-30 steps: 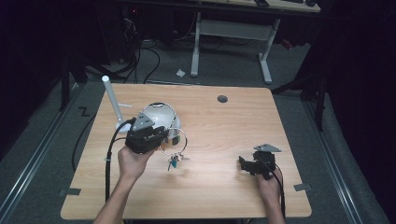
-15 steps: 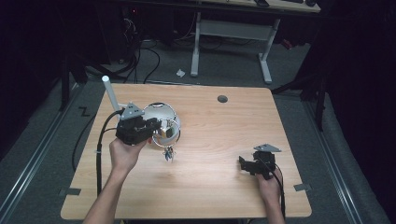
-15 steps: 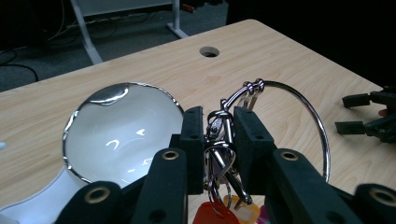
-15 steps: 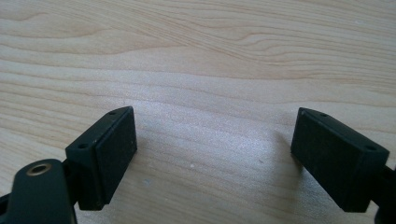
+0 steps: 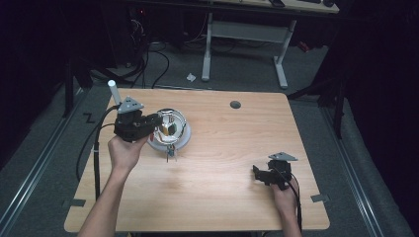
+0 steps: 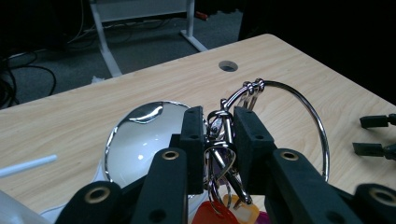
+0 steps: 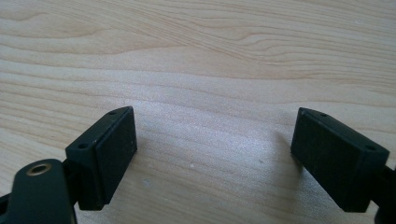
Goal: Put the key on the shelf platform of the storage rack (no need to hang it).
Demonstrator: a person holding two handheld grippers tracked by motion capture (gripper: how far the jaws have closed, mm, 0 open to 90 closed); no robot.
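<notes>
A bunch of keys on metal rings [image 6: 223,140], with one large wire ring [image 6: 312,116] and red, yellow and purple tags, hangs between my left gripper's jaws. My left gripper [image 6: 219,127] is shut on the small rings. In the high view the left gripper [image 5: 160,123] holds the key bunch [image 5: 170,149] above the near edge of a white round bowl [image 5: 184,138] with a shiny rim. My right gripper [image 5: 257,173] lies on the table at the near right. Its jaws [image 7: 215,144] stand wide open over bare wood.
A white upright cylinder [image 5: 114,92] stands at the table's far left corner, behind my left hand. A round cable hole [image 5: 235,104] sits near the far edge. The wooden table [image 5: 217,197] has dark floor and cables all around it.
My left hand has lifted the key bunch off the table and carried it back and to the left, over the bowl. The right gripper has stayed where it was.
</notes>
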